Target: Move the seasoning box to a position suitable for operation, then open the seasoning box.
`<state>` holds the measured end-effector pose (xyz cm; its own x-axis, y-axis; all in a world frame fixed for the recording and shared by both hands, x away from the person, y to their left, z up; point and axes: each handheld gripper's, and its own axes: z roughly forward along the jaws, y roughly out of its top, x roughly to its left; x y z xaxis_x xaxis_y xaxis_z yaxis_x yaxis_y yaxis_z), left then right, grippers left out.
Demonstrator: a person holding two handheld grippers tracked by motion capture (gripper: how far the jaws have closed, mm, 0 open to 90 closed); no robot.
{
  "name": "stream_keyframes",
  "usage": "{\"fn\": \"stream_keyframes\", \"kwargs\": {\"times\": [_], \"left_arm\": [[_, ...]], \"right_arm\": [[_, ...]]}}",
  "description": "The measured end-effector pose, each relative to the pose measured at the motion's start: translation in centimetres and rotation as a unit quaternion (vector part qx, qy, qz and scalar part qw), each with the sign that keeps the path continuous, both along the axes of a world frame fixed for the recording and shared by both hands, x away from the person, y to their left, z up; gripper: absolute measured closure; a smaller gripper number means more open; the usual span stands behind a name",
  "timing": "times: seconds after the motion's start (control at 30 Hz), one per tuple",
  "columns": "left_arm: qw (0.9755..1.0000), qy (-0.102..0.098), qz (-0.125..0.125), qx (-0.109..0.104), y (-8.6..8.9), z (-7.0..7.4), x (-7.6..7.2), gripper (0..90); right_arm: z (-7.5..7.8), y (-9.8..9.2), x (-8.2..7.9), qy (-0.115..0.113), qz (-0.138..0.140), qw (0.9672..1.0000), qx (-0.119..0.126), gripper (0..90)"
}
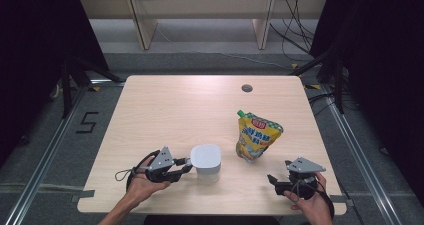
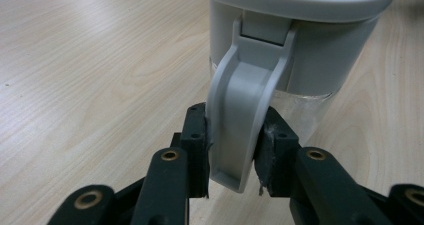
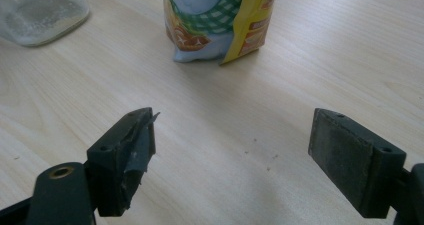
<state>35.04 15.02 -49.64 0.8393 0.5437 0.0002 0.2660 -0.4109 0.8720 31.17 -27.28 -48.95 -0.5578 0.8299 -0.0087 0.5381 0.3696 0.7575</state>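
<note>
High view: the jug (image 1: 206, 161) stands near the table's (image 1: 165, 100) front edge, left of centre, with its grey lid on and its handle (image 1: 187, 161) turned toward the left gripper (image 1: 184, 166). In the left gripper view the jaws are closed on the handle (image 2: 243, 130), one pad on each flat side, low on its curve; the handle's long axis runs upright, across the line of the jaws. That hold likely fixes the jug for whatever the other hand does.

The pouch (image 1: 256, 136) stands upright to the right of the jug, apart from it, with its green cap (image 1: 240, 113) at the top left corner. The right gripper (image 1: 276, 180) rests near the front right corner, jaws spread wide and empty; in the right gripper view the pouch's (image 3: 218, 22) base sits straight ahead of the gap, well beyond the pads (image 3: 345, 155). So the right hand is the nearer one for the pouch, and bare wood lies between them. The front edge is close behind both hands; open room lies toward the table's far side.
</note>
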Motion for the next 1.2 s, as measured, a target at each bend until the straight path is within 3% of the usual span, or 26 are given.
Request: {"fn": "stream_keyframes", "kwargs": {"times": [0.1, 0.13, 0.17, 0.23, 0.33, 0.37, 0.43, 0.67, 0.73, 0.8, 0.87, 0.9, 0.93, 0.97, 1.03, 1.1, 1.2], "left_arm": [[1.0000, 0.005, 0.004, -0.003, 0.0, 0.1, -0.1, 64.0], [0.9999, -0.007, 0.000, 0.013, 0.1, 0.3, 0.0, 59.8], [0.9999, -0.009, -0.001, 0.015, 0.1, 0.4, -0.1, 56.5], [0.9999, -0.007, -0.009, 0.004, 0.4, 0.7, -0.1, 51.4], [0.9999, -0.001, -0.008, -0.008, 0.7, 1.1, -0.4, 43.9], [0.9999, -0.004, -0.008, -0.005, 0.9, 1.2, -0.5, 43.0], [0.9999, -0.009, -0.006, -0.004, 1.1, 1.5, -0.7, 40.7], [0.9998, -0.010, 0.001, -0.016, 1.6, 2.4, -1.1, 39.1], [0.9997, -0.006, 0.005, -0.024, 1.7, 2.7, -1.1, 37.8], [0.9993, 0.003, 0.021, -0.032, 1.6, 3.0, -1.4, 37.3], [0.9996, -0.007, 0.018, -0.022, 1.8, 3.4, -1.2, 36.5], [0.9994, -0.002, 0.028, -0.020, 1.8, 3.5, -1.3, 36.7], [0.9992, 0.000, 0.029, -0.027, 1.8, 3.6, -1.3, 37.3], [0.9993, 0.000, 0.027, -0.026, 1.8, 3.7, -1.3, 38.6], [0.9989, 0.006, 0.032, -0.035, 1.9, 3.8, -1.4, 42.0], [0.9988, -0.001, 0.032, -0.036, 2.1, 3.9, -1.4, 46.0], [0.9981, -0.004, 0.038, -0.049, 2.2, 4.1, -1.5, 55.8]], "right_arm": [[0.0, -0.2, 0.2, -0.014, 0.009, 0.9998, -0.005, 19.8], [-0.1, -0.1, 0.2, -0.013, 0.008, 0.9999, -0.005, 19.8], [-0.1, -0.1, 0.2, -0.013, 0.011, 0.9998, -0.006, 19.8], [-0.1, 0.0, 0.3, -0.012, 0.021, 0.9997, -0.008, 19.8], [-0.1, 0.0, 0.2, -0.010, 0.013, 0.9998, -0.005, 19.8], [-0.1, -0.1, 0.3, -0.020, 0.013, 0.9997, -0.011, 19.8], [-0.2, -0.1, 0.3, -0.013, 0.015, 0.9998, -0.008, 19.8], [-0.2, -0.2, 0.4, -0.025, 0.016, 0.9994, -0.015, 19.8], [-0.2, -0.1, 0.3, -0.011, 0.012, 0.9998, -0.007, 19.8], [-0.1, -0.1, 0.3, -0.018, 0.012, 0.9997, -0.010, 19.8], [-0.1, 0.0, 0.2, -0.008, 0.010, 0.9999, -0.005, 19.8], [-0.1, -0.1, 0.3, -0.019, 0.012, 0.9997, -0.012, 19.8], [-0.2, 0.0, 0.3, -0.010, 0.012, 0.9998, -0.008, 19.8], [-0.1, 0.0, 0.2, -0.004, 0.010, 0.9999, -0.007, 19.8], [-0.2, 0.1, 0.2, -0.010, 0.006, 0.9999, -0.005, 19.8], [-0.2, 0.0, 0.3, -0.015, 0.010, 0.9998, -0.009, 19.7], [-0.1, 0.2, 0.1, 0.001, 0.004, 1.0000, 0.003, 19.6]]}}
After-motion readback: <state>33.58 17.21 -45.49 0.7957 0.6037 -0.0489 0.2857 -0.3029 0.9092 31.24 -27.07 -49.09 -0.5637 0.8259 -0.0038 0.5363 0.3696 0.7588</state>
